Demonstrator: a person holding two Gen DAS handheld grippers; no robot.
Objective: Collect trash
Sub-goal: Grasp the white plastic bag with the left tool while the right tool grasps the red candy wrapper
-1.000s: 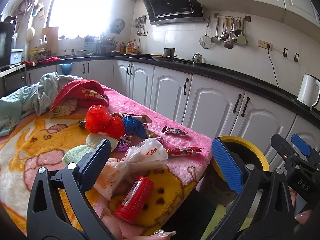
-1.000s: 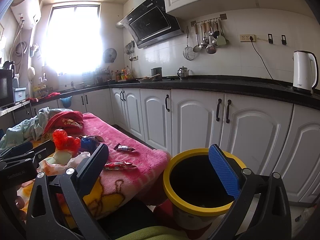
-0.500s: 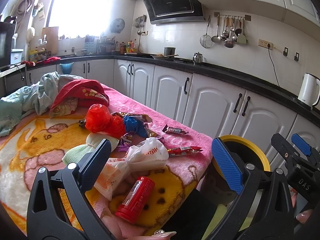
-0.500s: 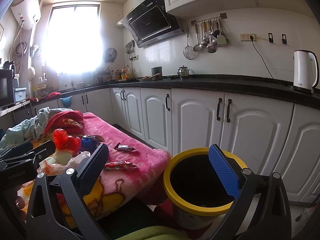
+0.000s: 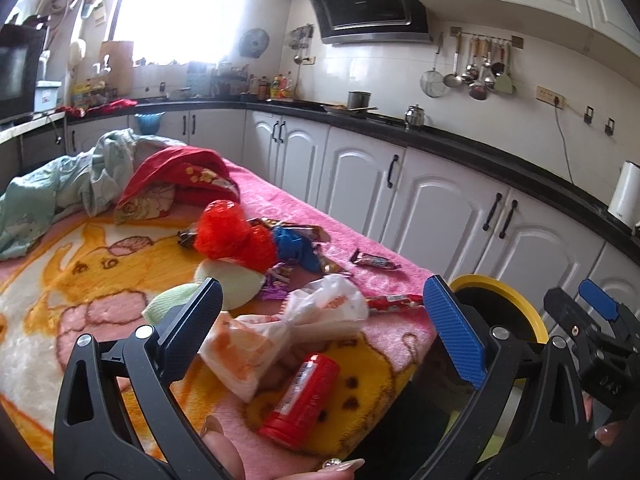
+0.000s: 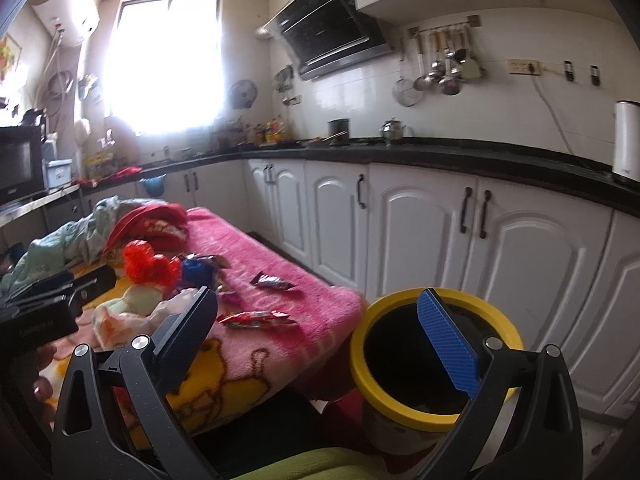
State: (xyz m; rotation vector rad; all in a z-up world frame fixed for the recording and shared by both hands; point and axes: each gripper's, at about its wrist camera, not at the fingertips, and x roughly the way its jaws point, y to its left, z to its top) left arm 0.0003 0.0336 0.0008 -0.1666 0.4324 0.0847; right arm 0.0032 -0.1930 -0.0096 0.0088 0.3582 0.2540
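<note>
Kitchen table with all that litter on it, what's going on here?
A person holds a pair of tongs in each hand, clearing trash off the blanket. Both the left tongs and right tongs are open and empty. The red can, white plastic bag and snack wrappers lie uncollected; the yellow-rimmed bin waits at the blanket's end.

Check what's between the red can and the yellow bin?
Only blanket edge: nothing lies between can and bin, per left wrist view.
</note>
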